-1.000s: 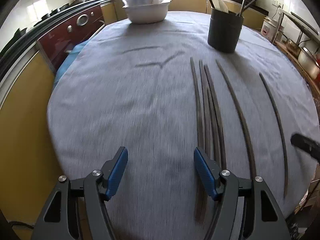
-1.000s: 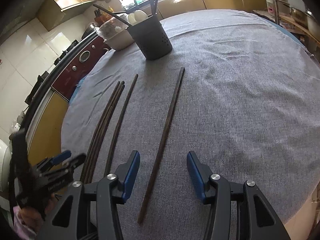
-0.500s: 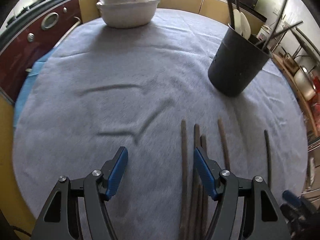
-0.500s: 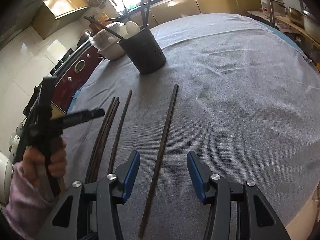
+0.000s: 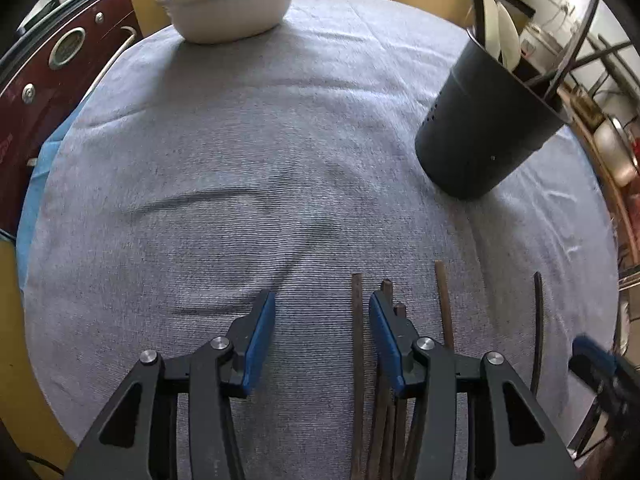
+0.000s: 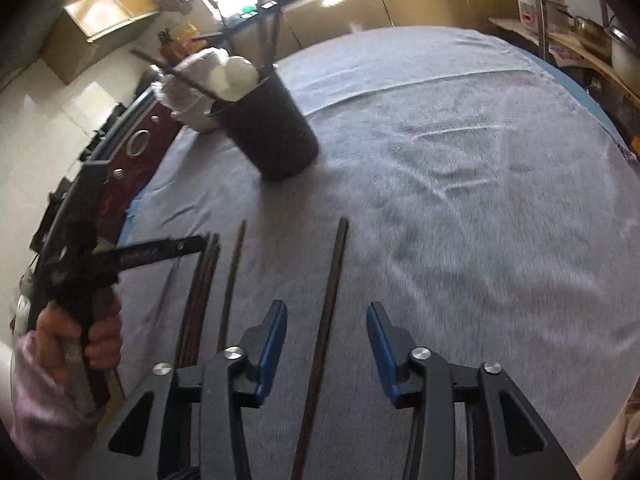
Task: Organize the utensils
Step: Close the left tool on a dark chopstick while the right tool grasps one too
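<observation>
Several dark wooden chopsticks lie side by side on the grey cloth. In the left wrist view my left gripper (image 5: 322,304) hangs over their far ends, jaws closing. One chopstick (image 5: 357,340) lies between the jaws close to the right pad, untouched, and a bunch (image 5: 387,286) runs under that finger. In the right wrist view my right gripper (image 6: 327,316) is also closing, with a lone chopstick (image 6: 332,300) between its pads and a gap on each side. The black utensil holder (image 5: 480,132) (image 6: 272,136) stands beyond, holding spoons and chopsticks.
A white bowl (image 5: 232,8) with wrapped items sits at the table's far edge. Two more chopsticks (image 5: 444,304) (image 5: 538,320) lie right of the bunch. A hand (image 6: 100,332) holds the left gripper (image 6: 192,246) at the left. A red appliance (image 5: 48,80) stands beside the table.
Both grippers have moved forward along the chopsticks toward the holder, which now looks nearer. Both pairs of jaws have narrowed. The left gripper now has a chopstick between its jaws.
</observation>
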The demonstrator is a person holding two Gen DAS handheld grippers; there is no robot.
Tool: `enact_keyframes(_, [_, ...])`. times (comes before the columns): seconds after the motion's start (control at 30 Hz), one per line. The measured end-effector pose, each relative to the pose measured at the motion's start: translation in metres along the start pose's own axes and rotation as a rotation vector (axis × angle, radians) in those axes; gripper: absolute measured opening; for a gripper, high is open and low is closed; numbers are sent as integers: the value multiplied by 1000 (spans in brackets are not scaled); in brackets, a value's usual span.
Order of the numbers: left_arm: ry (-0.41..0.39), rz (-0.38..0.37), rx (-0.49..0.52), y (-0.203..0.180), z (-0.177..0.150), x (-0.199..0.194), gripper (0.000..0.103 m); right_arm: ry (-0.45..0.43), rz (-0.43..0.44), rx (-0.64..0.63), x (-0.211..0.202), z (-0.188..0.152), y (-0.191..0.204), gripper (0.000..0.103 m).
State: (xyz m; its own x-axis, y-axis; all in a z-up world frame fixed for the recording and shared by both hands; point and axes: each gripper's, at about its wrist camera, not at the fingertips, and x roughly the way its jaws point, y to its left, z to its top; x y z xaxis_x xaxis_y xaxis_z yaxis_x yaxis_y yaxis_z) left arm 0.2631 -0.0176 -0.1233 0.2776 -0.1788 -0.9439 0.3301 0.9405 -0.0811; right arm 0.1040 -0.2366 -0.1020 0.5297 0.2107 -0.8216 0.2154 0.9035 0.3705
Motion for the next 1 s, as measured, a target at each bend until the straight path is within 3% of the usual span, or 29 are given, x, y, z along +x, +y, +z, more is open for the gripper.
enact_keyframes(0.23, [51,-10,13,-7,5,2,42,100,-87,12,26,35,10,34])
enact_keyframes(0.43, [88,-42,-24,7,4,-3,31,184,-167,25,52,35,14,25])
enact_keyframes(0.73, [120,58,-18,-24,15,6,31,147,-261,-85,58,33,27,12])
enact_keyframes(0.83, [130,54,-26,-34,14,9,31,136,-269,-107,62,30,33,10])
enact_keyframes(1.0, [122,53,-39,-36,8,9,9,121,-260,-119,61,28,35,9])
